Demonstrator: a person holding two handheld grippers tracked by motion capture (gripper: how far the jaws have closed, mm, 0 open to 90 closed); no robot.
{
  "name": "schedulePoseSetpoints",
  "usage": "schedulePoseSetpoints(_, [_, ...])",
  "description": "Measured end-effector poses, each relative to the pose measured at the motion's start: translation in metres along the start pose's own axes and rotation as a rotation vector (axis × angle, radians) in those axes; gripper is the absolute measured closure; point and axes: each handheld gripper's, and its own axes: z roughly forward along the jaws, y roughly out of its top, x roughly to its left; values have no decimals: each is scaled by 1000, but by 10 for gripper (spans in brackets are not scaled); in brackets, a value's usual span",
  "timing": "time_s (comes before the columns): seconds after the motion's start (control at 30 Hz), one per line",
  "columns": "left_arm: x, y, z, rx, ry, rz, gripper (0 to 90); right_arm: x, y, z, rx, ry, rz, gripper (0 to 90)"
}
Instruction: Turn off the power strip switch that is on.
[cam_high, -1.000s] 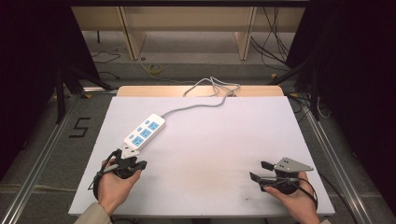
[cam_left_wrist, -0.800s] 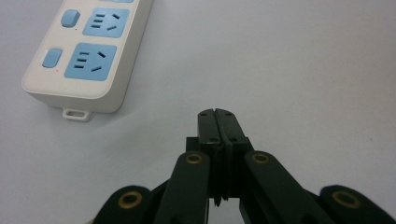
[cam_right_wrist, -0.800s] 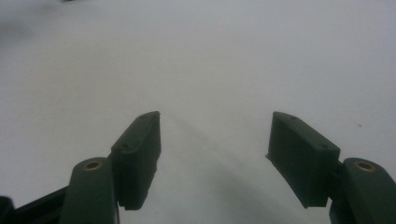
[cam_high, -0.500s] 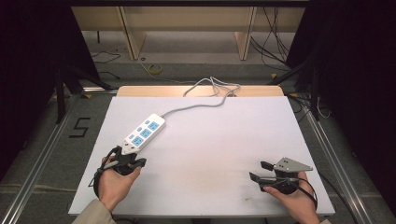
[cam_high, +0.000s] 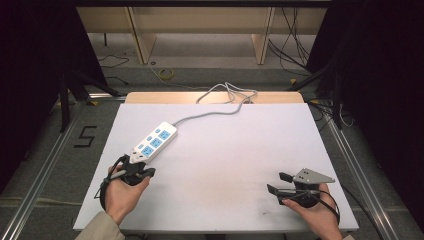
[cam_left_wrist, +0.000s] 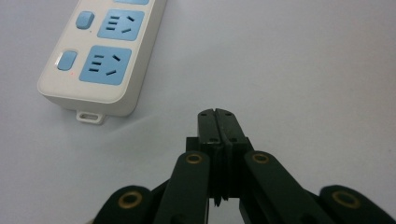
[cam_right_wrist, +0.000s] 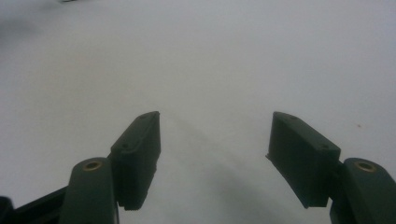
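The white rectangular table (cam_high: 235, 165) is carrying the work, and a white plastic power strip with blue sockets and blue switches (cam_high: 152, 142) is lying slantwise on its left half, its grey cable (cam_high: 210, 111) running off toward the far edge. The left tongs (cam_high: 141, 169) are sitting just short of the strip's near end, close to it but not in contact; in the left gripper view the left tongs (cam_left_wrist: 218, 114) are pressed fully together with nothing between the jaws, and the strip's near corner with its small mounting tab (cam_left_wrist: 89, 116) is lying ahead and to the left of the tips. The right tongs (cam_high: 278, 183) are resting at the near right of the table, well apart from the strip, and in the right gripper view they are standing wide apart and holding nothing over bare table. The step in hand is judged to be the approach to the strip's near end. To do it well, the operator should be swinging the closed tips left until they are lining up with the nearest blue switch (cam_left_wrist: 67, 60), if a press is intended, and bearing down squarely on it; if a grasp is intended, the jaws should be spreading first, wider than the strip's body. The light strip is likely to skate on the smooth surface, so the idle tongs could be steadying its far end.
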Motion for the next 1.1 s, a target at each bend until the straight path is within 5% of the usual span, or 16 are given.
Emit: schedulePoseSetpoints(1.1, [12,12,3,9,11,-24,897,0,-1,-1,1,-1,1,350])
